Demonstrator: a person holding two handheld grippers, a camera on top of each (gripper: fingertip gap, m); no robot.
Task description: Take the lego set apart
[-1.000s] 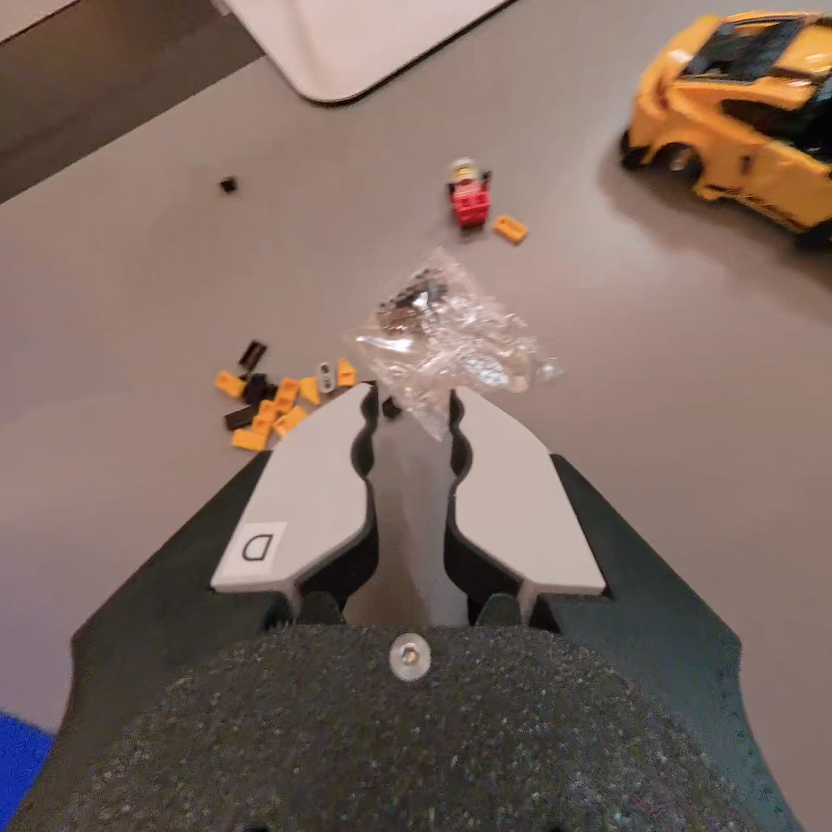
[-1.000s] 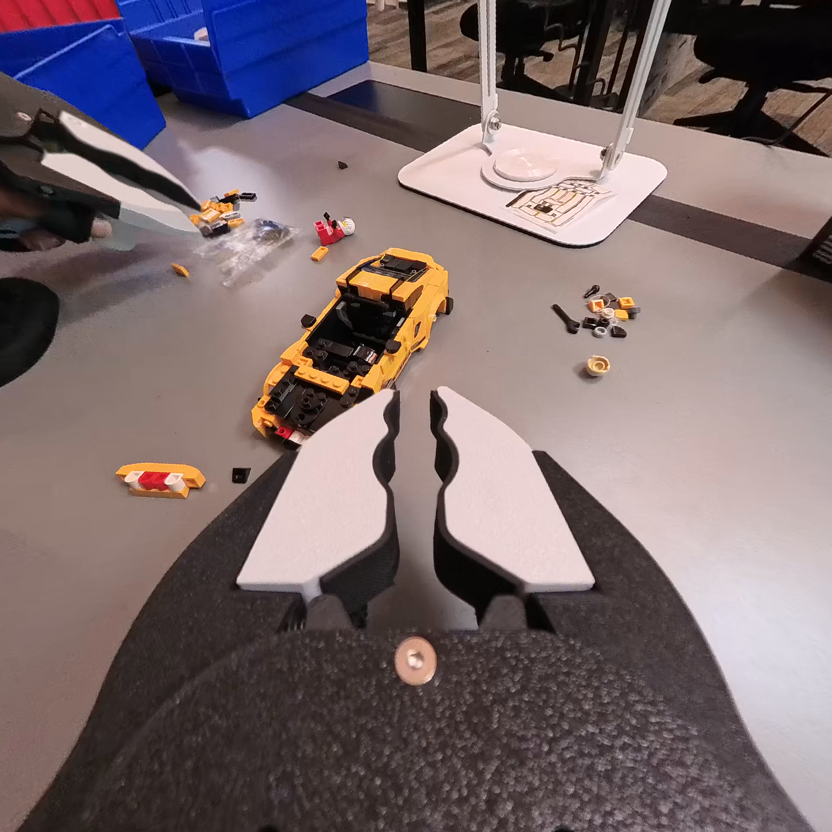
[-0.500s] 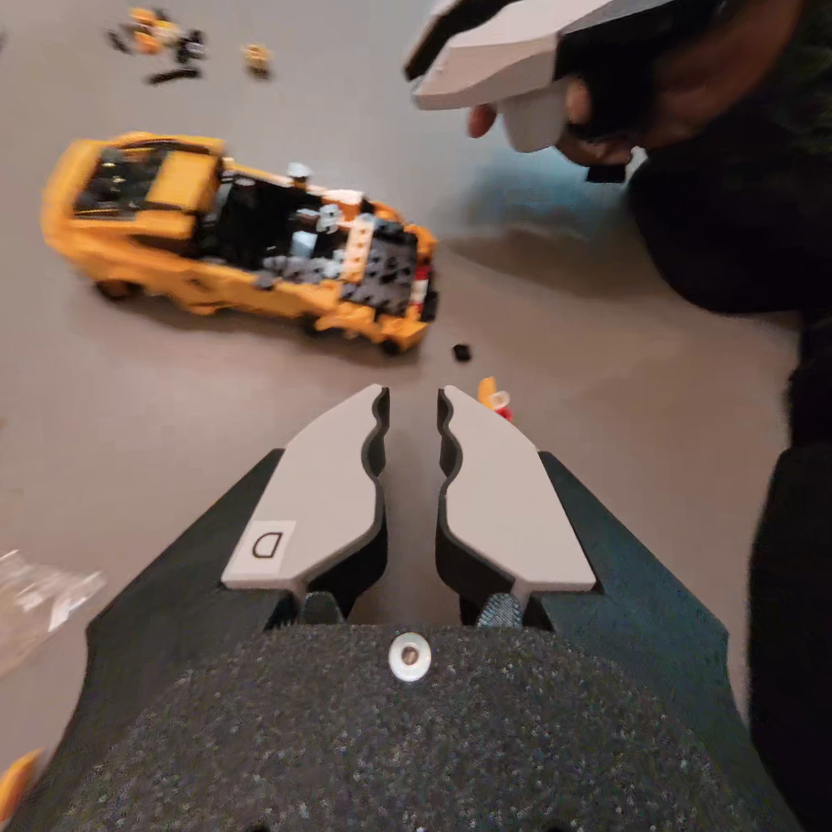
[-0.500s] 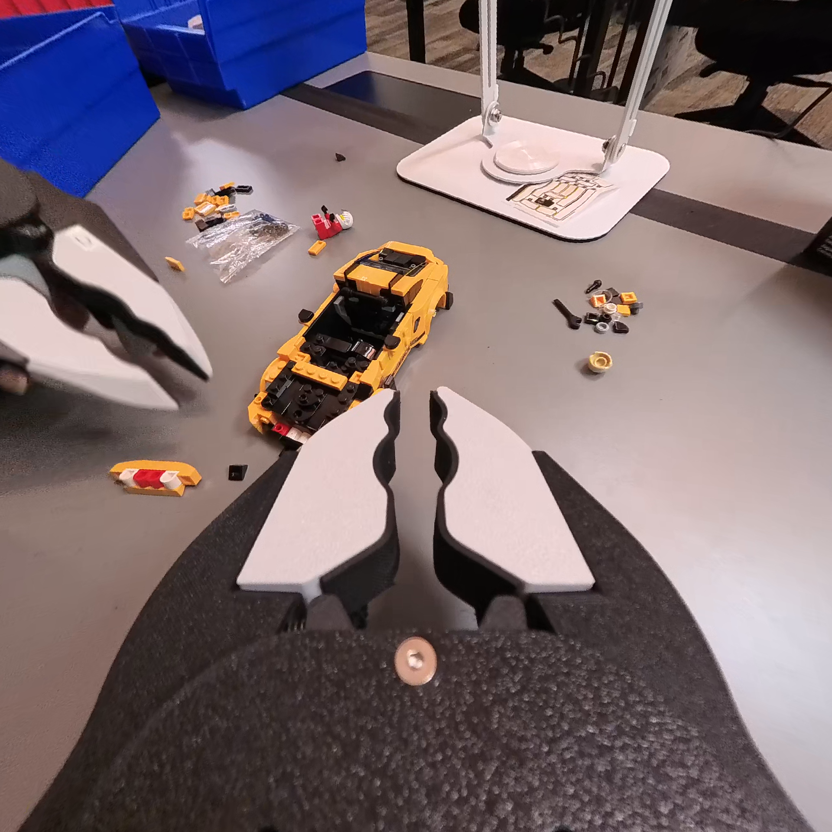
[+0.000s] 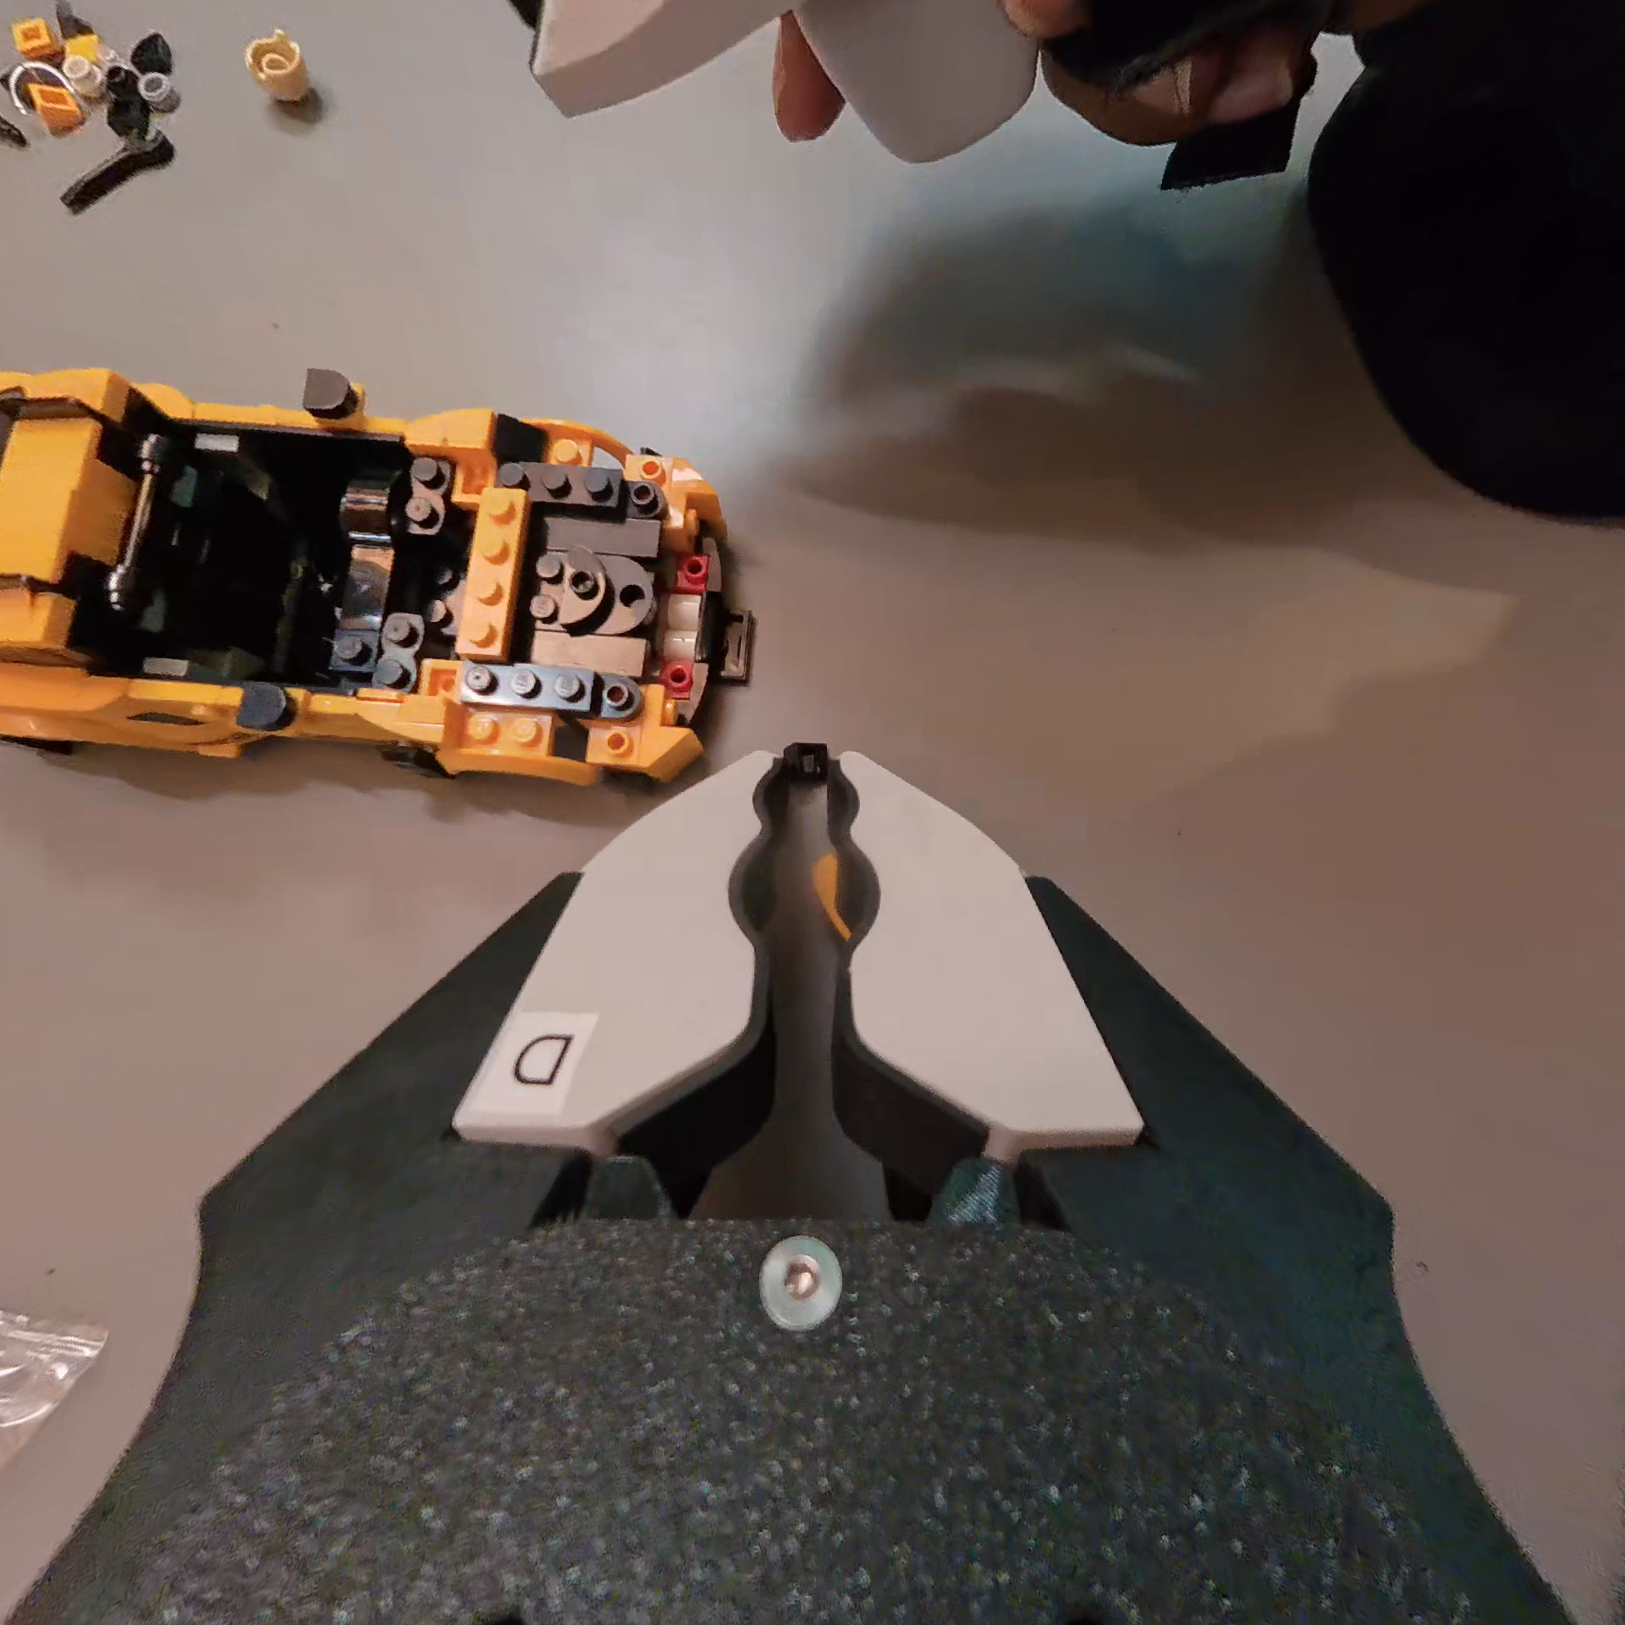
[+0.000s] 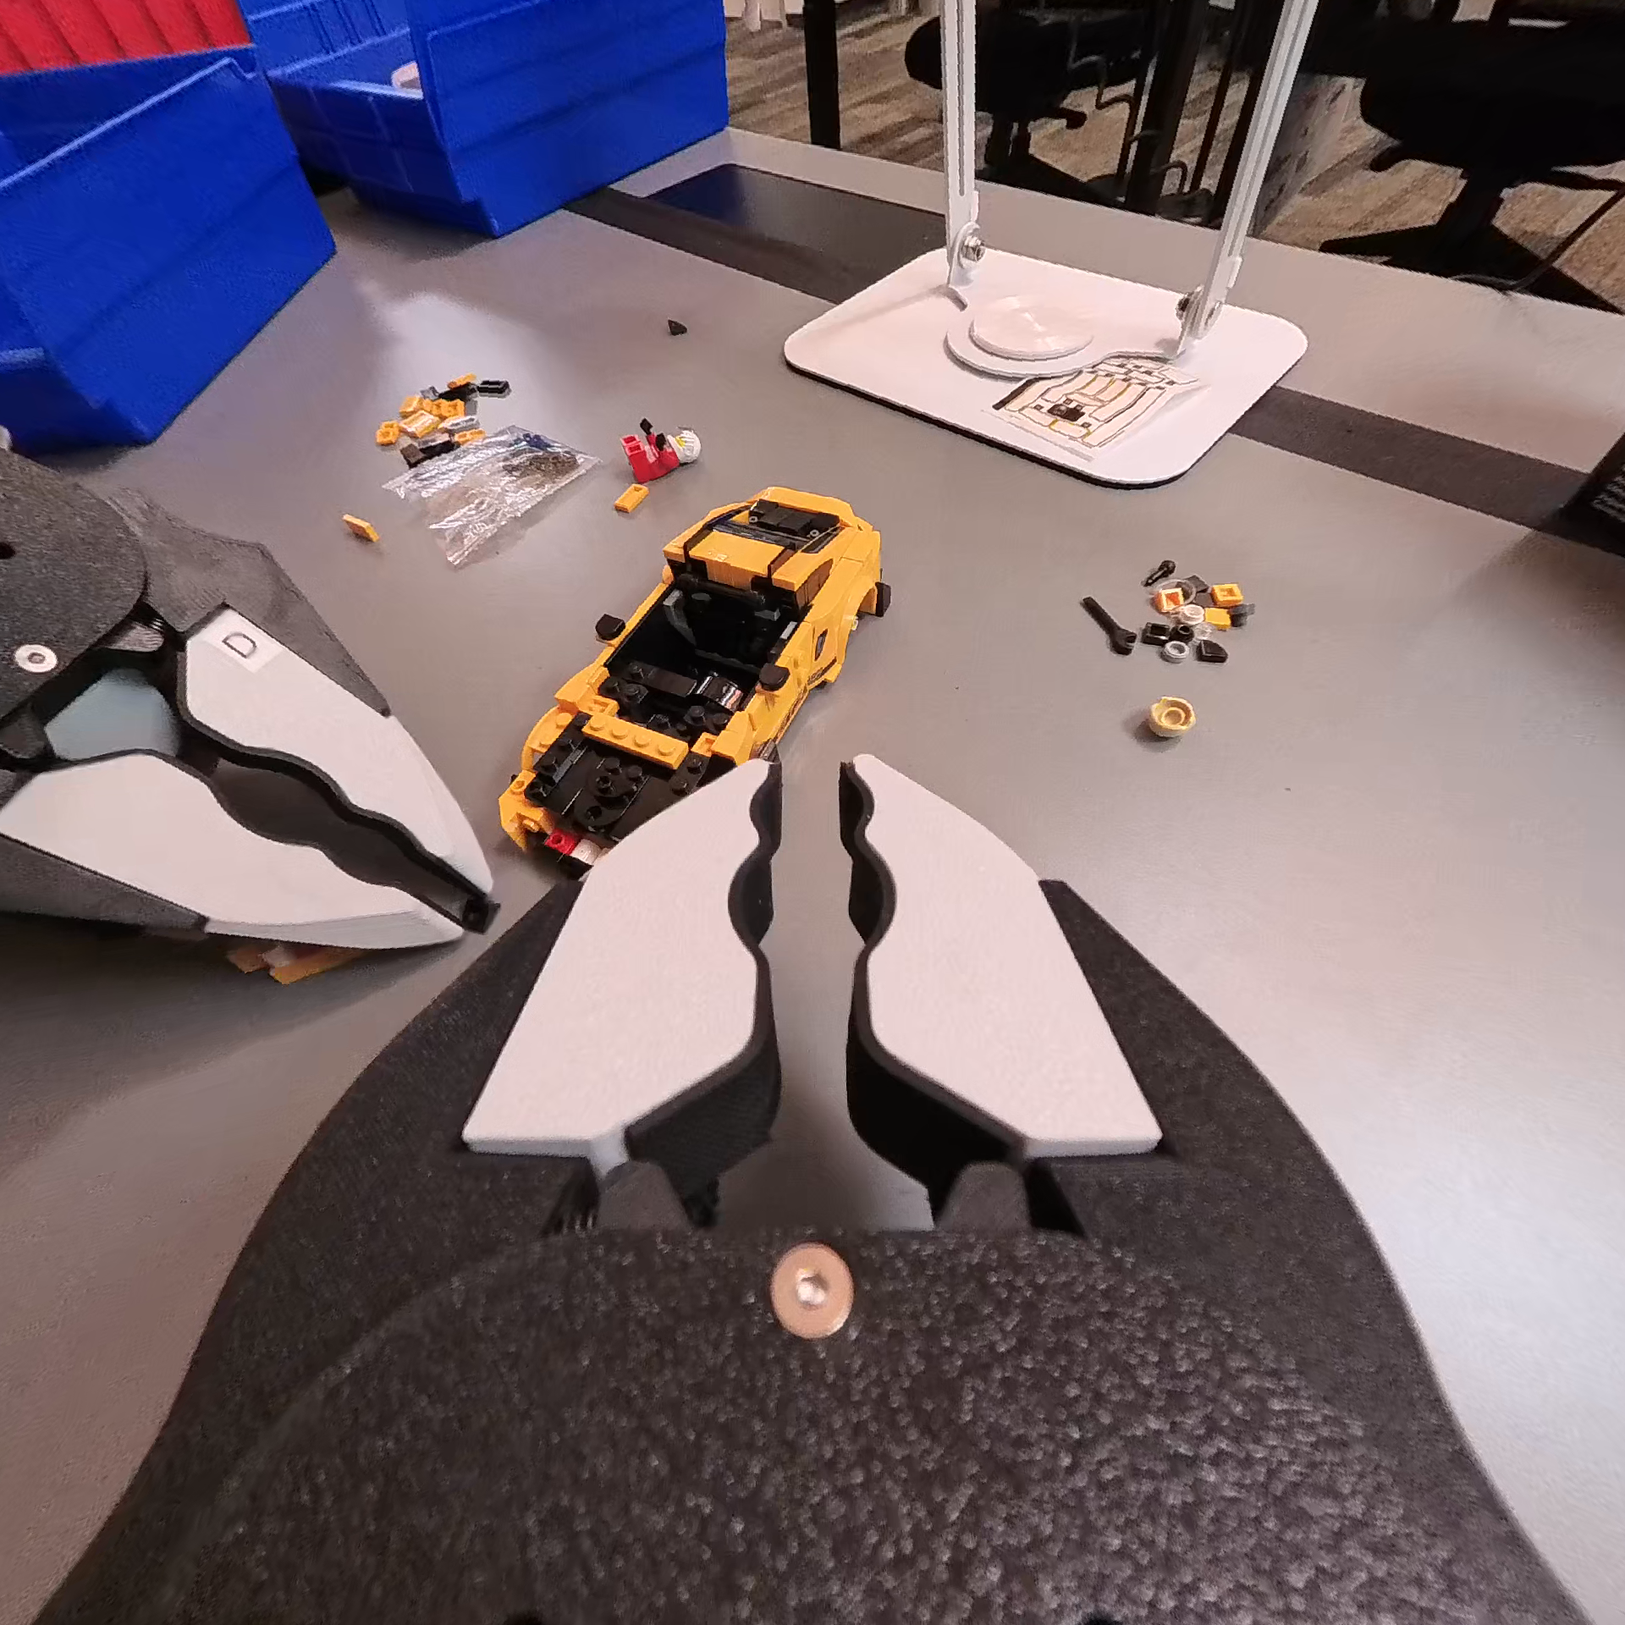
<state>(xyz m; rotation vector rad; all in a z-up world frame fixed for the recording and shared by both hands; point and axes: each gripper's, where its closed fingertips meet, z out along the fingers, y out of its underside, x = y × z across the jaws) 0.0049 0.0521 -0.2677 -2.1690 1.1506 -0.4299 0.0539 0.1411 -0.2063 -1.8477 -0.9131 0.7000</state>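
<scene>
The car [image 6: 703, 668] at the counter's [image 6: 1319, 879] centre is roofless but mostly whole, loose parts [image 6: 440, 418] at 11 o'clock; left gripper [image 5: 807, 763] fingers clamp a black stud [image 5: 805, 758], right gripper [image 6: 809, 774] fingers stand slightly apart, empty.

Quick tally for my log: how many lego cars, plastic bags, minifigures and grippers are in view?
Lego car: 1
Plastic bag: 1
Minifigure: 1
Grippers: 2, the left gripper shut on a small black brick, the right gripper open
Total: 5
</scene>
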